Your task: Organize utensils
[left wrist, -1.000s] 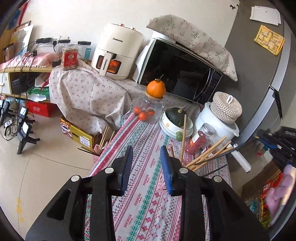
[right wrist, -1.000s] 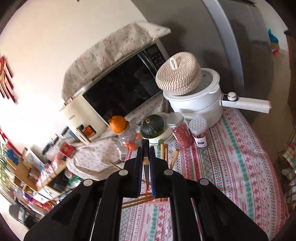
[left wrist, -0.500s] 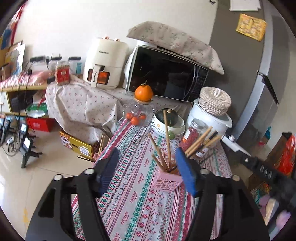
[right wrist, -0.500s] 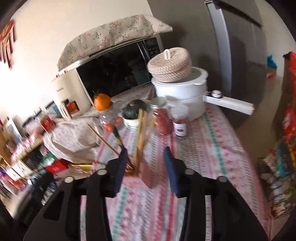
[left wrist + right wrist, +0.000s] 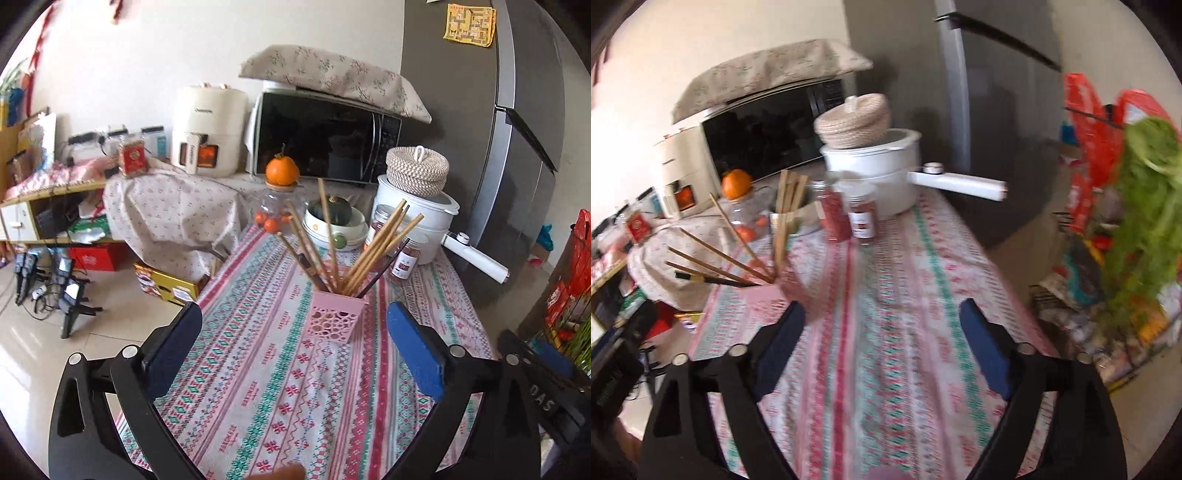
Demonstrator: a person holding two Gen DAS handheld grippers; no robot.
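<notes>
- The air fryer [image 5: 208, 129] bears a small dark brand word on its upper front, too small to spell out, and a vertical word on its handle, equally unclear.
- The tablecloth [image 5: 258, 369] carries short woven words repeated along its pink bands; the letters are too fine to read.
- The right gripper [image 5: 546, 402], seen at the right edge of the left wrist view, shows the pale letters "DAS".
- The red tin [image 5: 131, 158] and the small spice jar [image 5: 404, 264] have labels, unreadable.
</notes>
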